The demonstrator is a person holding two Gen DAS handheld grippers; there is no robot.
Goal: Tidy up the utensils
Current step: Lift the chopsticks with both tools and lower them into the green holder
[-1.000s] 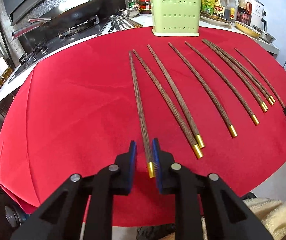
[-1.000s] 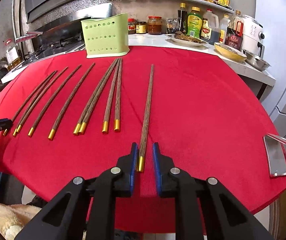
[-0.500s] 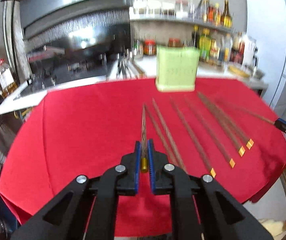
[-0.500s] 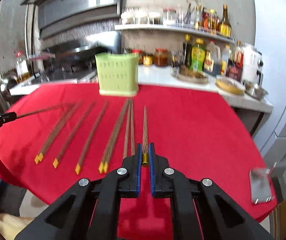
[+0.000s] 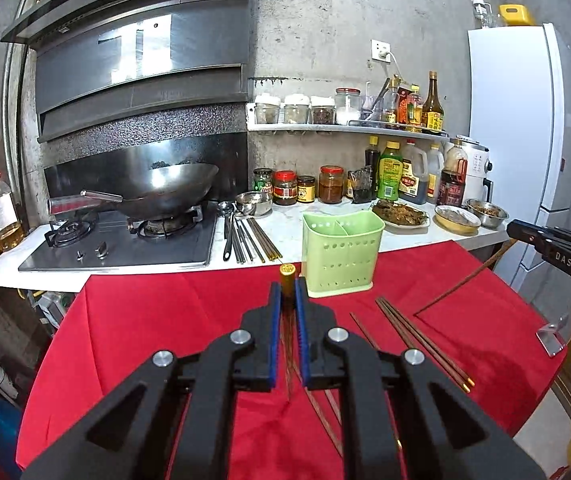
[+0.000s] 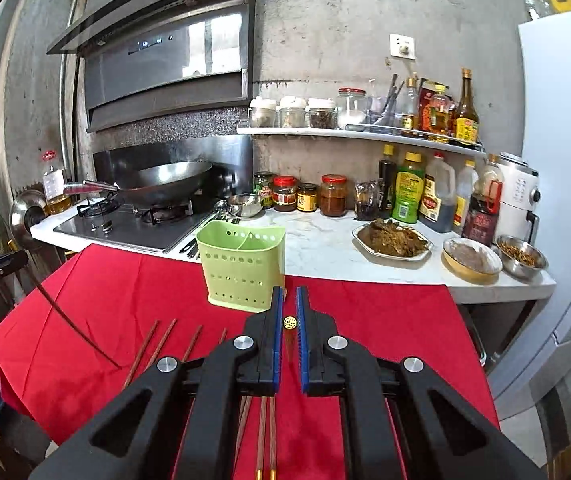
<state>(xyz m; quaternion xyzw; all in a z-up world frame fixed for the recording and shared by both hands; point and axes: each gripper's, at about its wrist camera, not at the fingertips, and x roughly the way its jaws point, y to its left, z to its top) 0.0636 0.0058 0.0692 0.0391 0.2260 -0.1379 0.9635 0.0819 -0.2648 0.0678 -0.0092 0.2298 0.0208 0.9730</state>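
Above the red cloth (image 5: 157, 320), both grippers, left (image 5: 287, 292) and right (image 6: 290, 300), had each lifted a clamped chopstick (image 5: 286, 272) off the worktop, facing the green holder (image 6: 241, 268).

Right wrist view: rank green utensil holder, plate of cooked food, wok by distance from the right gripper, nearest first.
1. Green utensil holder, just ahead-left of the right gripper, at the red cloth's far edge.
2. Plate of cooked food, ahead-right on the white counter.
3. Wok, far left on the stove.

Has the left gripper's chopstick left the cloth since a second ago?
Yes. The chopstick in the left gripper now hangs tip-down above the red cloth, near the green holder.
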